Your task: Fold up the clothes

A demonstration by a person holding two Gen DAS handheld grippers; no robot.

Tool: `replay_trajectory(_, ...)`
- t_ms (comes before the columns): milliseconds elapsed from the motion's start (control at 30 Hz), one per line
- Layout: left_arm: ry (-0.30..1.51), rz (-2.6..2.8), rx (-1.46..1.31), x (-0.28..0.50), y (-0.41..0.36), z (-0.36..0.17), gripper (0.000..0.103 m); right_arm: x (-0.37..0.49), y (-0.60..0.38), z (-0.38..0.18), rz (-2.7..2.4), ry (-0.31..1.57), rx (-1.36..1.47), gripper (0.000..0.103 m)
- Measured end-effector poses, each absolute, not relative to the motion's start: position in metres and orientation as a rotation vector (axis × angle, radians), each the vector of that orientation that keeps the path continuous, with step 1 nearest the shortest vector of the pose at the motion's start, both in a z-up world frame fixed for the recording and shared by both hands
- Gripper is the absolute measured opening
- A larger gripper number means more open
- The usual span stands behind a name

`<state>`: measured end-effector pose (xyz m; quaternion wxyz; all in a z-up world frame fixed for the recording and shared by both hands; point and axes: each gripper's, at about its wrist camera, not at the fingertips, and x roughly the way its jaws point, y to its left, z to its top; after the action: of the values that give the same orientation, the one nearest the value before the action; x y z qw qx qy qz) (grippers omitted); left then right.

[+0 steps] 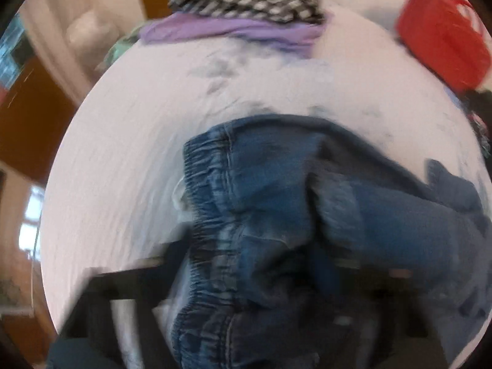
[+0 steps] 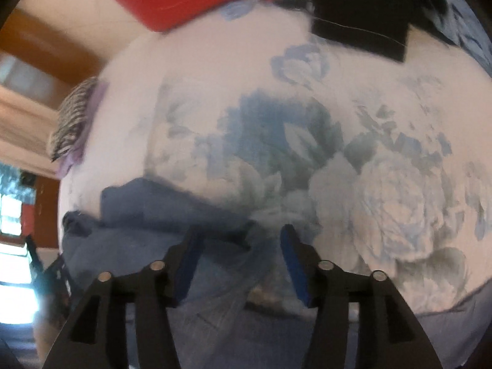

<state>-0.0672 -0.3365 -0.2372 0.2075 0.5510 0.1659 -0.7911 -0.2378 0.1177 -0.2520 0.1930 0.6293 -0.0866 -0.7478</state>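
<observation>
The left wrist view is filled by blue jeans (image 1: 276,215) with an elastic waistband, lying on the bed sheet (image 1: 123,169) and draped over the left claw (image 1: 246,276), whose dark blurred fingers are mostly covered, so I cannot tell whether it pinches the denim. Only the right wrist view shows the sheet's blue flower print and the right claw (image 2: 241,264), spread apart with its blue pads (image 2: 189,264) clear of the jeans' edge below. Both views show a folded pile (image 1: 243,9) with a zebra-patterned garment on top and a red bag (image 1: 442,37) at the far side.
</observation>
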Motion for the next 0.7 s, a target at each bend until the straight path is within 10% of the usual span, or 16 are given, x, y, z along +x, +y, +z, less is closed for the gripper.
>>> replay_trajectory(167, 0.438, -2.23, 1.414, -0.051, -0.334, -0.215, 0.025, -0.229, 0.115, -0.265, -2.012, -0.333, 1.846, 0.064)
replay_trajectory(300, 0.512, -2.229, 1.242, -0.014, -0.348, -0.177, 0.022, -0.218, 0.079, -0.256, -1.952, -0.347, 1.775, 0.017)
replay_trajectory(467, 0.601, -2.144, 1.113, 0.044, -0.372, -0.163, 0.022, -0.179, -0.004, -0.147, -1.756, -0.369, 1.312, 0.02)
replay_trajectory(600, 0.699, -1.994, 1.17, 0.068, -0.397, -0.202, 0.022, -0.134, -0.081, -0.106, -1.5, -0.213, 1.183, 0.061)
replay_trajectory(700, 0.713, -1.95, 1.221, 0.076, -0.397, -0.231, 0.022, -0.137, -0.092, -0.112, -1.614, -0.132, 1.208, 0.061)
